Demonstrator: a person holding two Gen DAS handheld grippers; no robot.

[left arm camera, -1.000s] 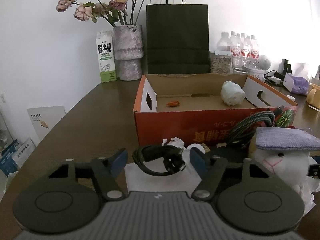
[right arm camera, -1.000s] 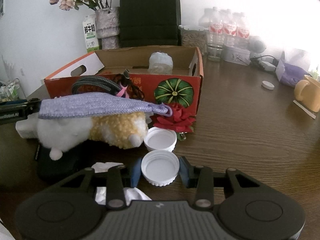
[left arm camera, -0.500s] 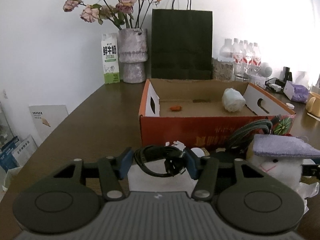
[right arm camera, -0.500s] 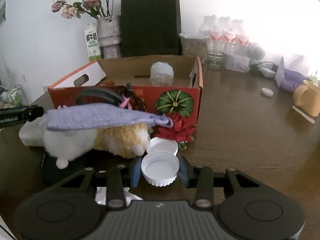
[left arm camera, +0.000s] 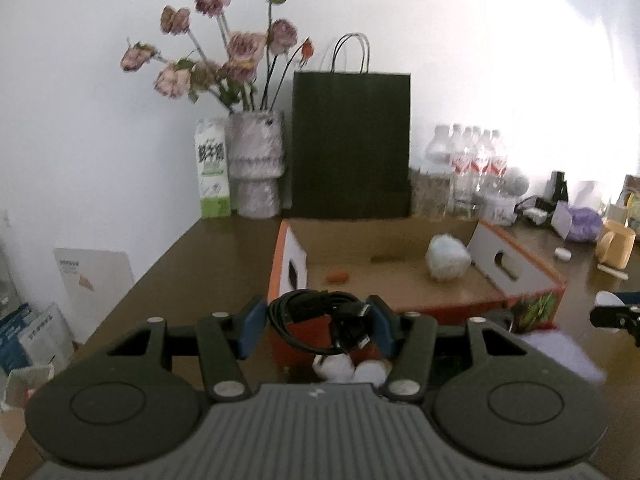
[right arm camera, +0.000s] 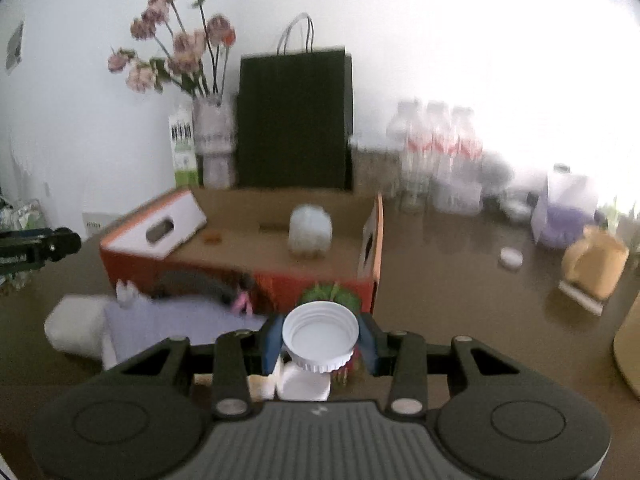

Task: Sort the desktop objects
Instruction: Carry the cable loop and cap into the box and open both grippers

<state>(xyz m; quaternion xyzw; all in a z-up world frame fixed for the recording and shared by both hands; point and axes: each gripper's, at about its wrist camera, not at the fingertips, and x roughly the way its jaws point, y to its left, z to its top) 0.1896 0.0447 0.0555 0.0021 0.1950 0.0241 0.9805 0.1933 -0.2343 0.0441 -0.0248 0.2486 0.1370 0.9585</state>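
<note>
- Left gripper (left arm camera: 318, 322) pinching a coiled black cable (left arm camera: 320, 320) between its blue pads, jaws having just been closing onto the bundle; carrying it clear of the table (left arm camera: 208, 256), in front of the near wall of the orange cardboard box (left arm camera: 520, 280).
- Right gripper (right arm camera: 320, 338) clamping a white screw cap (right arm camera: 320, 336) by its ribbed rim, open side facing up, hanging above a second white cap (right arm camera: 304, 386) lying below, in front of the box's pumpkin print.
- Risking a slip of the cable: only the outer loops seeming to be pressed, plug ends dangling loose at the right side of the coil, so possibly uncoiling and snagging on the box wall while crossing over it.
- Risking a pop-out of the cap: hard, round, ribbed plastic held at two narrow contact spots, so any tilt or knock against the box edge likely squirting it free and rolling it across the table.
- Risking a clash of the two grippers, both appearing to head for the same box opening.
- Cable looking thin, glossy and springy, wound into a few loops with connectors poking out.
- Cap looking rigid, light, shallow and wide-mouthed.
- Box already holding a crumpled white bundle (left arm camera: 447, 258) and a small orange scrap (left arm camera: 338, 277), leaving plenty of floor free.
- Plush toy under a purple cloth (right arm camera: 176, 322) lying beside the box, not yet sorted.
</note>
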